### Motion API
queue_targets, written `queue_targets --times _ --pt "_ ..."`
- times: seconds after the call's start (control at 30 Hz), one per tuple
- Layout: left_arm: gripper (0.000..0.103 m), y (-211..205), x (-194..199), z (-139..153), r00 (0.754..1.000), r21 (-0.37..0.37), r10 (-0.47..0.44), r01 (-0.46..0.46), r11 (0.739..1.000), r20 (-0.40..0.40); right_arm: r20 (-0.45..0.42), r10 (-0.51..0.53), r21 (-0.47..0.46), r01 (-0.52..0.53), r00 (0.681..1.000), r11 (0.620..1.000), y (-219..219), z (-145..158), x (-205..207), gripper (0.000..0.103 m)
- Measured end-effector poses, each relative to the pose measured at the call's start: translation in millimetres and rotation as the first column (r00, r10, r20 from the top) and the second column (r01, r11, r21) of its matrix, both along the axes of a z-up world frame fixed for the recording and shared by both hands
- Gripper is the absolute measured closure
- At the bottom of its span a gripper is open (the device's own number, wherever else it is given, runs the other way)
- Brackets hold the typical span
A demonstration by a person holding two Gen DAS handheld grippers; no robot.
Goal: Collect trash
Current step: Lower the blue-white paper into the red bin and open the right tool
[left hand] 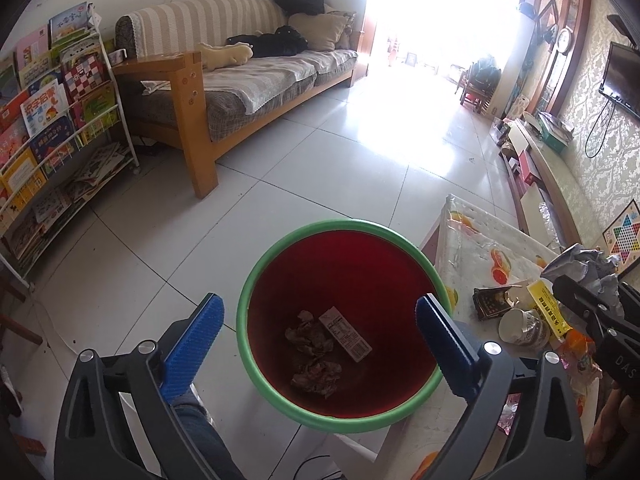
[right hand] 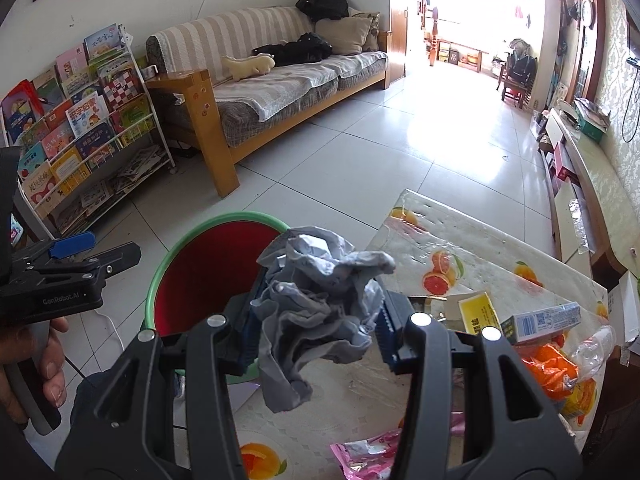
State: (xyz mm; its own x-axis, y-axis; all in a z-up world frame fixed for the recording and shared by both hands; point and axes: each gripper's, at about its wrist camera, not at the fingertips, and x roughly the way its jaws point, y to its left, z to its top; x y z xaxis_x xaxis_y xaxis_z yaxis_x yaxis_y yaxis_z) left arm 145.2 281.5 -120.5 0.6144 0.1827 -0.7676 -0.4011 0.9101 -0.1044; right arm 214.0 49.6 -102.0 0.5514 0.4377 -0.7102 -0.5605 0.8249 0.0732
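right claw [right hand: 316, 332] clamped on crumpled paper [right hand: 316, 300] | left claw [left hand: 320, 344] wide apart, empty, above bin [left hand: 256, 280]

Home living room. Wooden-framed sofa [left hand: 256, 80] with striped cover, cushions and a plush toy [left hand: 228, 56]. White wire rack [left hand: 60, 120] full of children's picture books. Pale tiled floor [left hand: 320, 168]. Wall-mounted TV [left hand: 622, 76] on patterned wallpaper, long low cabinet [left hand: 556, 168] beneath. Fruit-print cover on the tabletop [right hand: 460, 256]. Bright balcony doorway beyond.
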Motion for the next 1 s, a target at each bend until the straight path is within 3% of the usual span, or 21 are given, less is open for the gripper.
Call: queue_targets --times 0.43,0.6,0.67,0.8,1.0 --pt "0.009 50 -35 -7 0.988 -0.033 0.152 -0.151 0.988 0.034 -0.052 0.15 0.001 -0.15 0.987 0.989 97 -23 6 0.057" --pt "0.009 63 -42 -8 0.983 -0.028 0.178 -0.177 0.984 0.032 -0.069 0.179 -0.012 -0.18 0.981 0.984 116 -34 3 0.056" --pt "0.009 68 -45 -7 0.981 -0.027 0.191 -0.19 0.981 0.036 -0.072 0.182 -0.012 -0.183 0.981 0.983 118 -37 3 0.052" --pt "0.009 71 -46 -6 0.98 -0.024 0.195 -0.194 0.981 0.037 -0.093 0.187 -0.017 -0.19 0.978 0.982 121 -42 3 0.028" --pt "0.009 60 -45 -5 0.983 -0.026 0.179 -0.178 0.984 0.035 -0.054 0.192 -0.016 -0.193 0.98 0.981 117 -30 -2 0.014"
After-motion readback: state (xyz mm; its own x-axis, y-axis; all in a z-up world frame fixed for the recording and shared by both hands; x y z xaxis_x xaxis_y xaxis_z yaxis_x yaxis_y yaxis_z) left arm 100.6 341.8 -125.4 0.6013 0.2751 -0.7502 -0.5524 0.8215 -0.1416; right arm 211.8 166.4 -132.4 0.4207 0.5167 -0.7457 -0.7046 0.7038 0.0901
